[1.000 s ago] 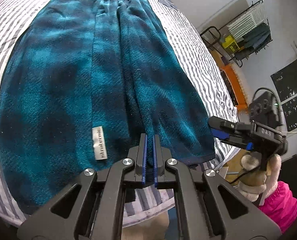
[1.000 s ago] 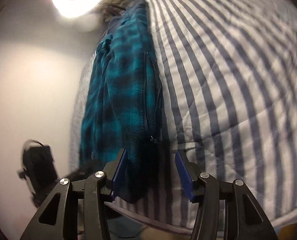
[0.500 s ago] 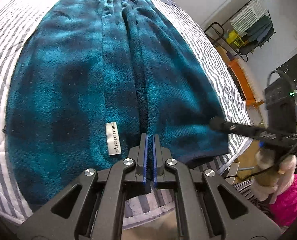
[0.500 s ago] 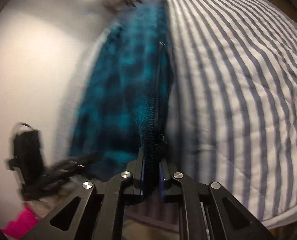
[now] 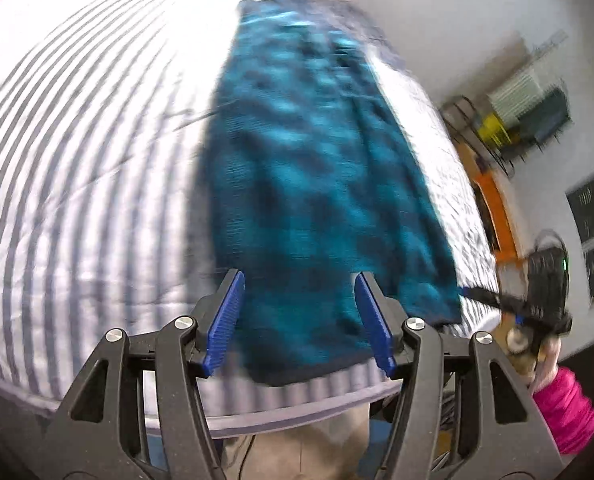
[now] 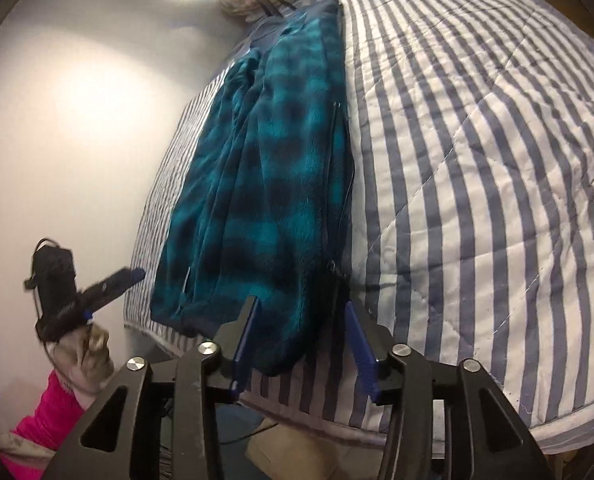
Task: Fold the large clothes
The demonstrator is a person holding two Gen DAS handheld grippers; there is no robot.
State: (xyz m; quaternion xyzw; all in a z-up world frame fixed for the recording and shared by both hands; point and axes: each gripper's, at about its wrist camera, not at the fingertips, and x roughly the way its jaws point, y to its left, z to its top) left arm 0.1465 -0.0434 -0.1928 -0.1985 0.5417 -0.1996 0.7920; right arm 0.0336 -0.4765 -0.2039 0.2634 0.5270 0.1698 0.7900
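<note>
A teal and black plaid fleece garment (image 5: 317, 184) lies as a long strip on the striped quilt (image 5: 77, 184). Its near hem sits at the bed's front edge. My left gripper (image 5: 299, 320) hovers over that hem, its jaws opening and its blue pads (image 5: 225, 320) clear of the cloth; this view is blurred. My right gripper (image 6: 303, 348) straddles the garment's (image 6: 265, 168) near right corner by the zipper edge (image 6: 339, 184), jaws opening, pads not pressing. Each gripper also shows in the other's view: the right gripper (image 5: 497, 300), the left gripper (image 6: 109, 282).
The quilt (image 6: 477, 168) spreads wide to the right of the garment. A white wall (image 6: 65, 120) runs along the bed's left side. A rack with clothes (image 5: 529, 112) and an orange piece of furniture (image 5: 497, 208) stand beyond the bed. A pink sleeve (image 5: 565, 412) shows.
The left gripper went from shut to open and swung sideways, so more quilt shows on its left. The right gripper shut on the zipper edge half a second ago and has let it go.
</note>
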